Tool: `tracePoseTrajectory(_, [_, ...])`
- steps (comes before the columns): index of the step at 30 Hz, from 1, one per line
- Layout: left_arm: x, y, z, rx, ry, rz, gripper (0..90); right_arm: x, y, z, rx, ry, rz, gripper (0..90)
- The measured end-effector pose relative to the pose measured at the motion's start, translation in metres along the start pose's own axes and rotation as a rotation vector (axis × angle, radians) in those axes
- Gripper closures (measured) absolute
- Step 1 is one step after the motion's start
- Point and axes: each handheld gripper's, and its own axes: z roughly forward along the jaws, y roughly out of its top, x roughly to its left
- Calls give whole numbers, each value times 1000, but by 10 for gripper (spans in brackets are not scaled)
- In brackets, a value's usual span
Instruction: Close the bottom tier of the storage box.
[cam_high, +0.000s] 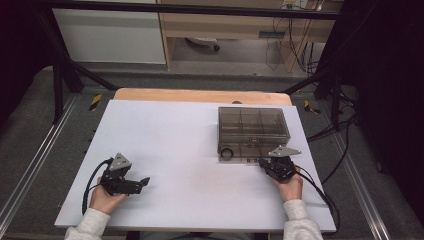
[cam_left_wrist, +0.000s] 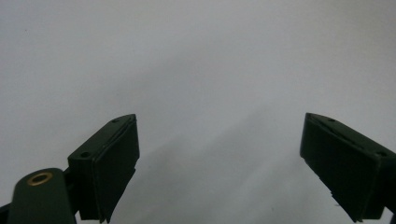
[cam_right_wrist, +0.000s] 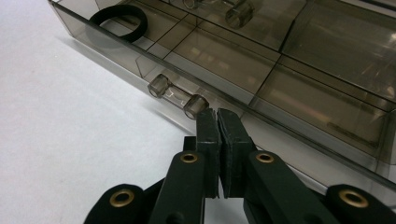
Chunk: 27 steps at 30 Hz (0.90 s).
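Observation:
A smoke-grey see-through compartment box (cam_high: 253, 131) lies with its lid down at the right of the white table (cam_high: 170, 135). A black ring (cam_high: 227, 153) sits in its front left compartment. My right gripper (cam_high: 263, 163) rests at the box's front edge. In the right gripper view its jaws (cam_right_wrist: 217, 114) are shut pad against pad, nothing visible between them, tips touching the box front (cam_right_wrist: 299, 93) beside a clear cylindrical latch (cam_right_wrist: 178, 96). The black ring (cam_right_wrist: 119, 21) lies farther left. My left gripper (cam_high: 143, 182) lies at the front left, open (cam_left_wrist: 219, 158) over bare tabletop.
A wooden board (cam_high: 200, 95) edges the table's far side. Black frame bars (cam_high: 75, 70) and cables (cam_high: 340, 130) run along the floor on both sides. A cabinet (cam_high: 110, 35) and a wooden desk (cam_high: 225, 25) stand beyond.

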Motion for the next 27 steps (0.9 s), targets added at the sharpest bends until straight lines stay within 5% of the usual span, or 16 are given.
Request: tracePoseTrajectory(27, [0, 0, 0, 1, 0, 4, 115, -4, 4, 6, 1, -5, 7, 883])
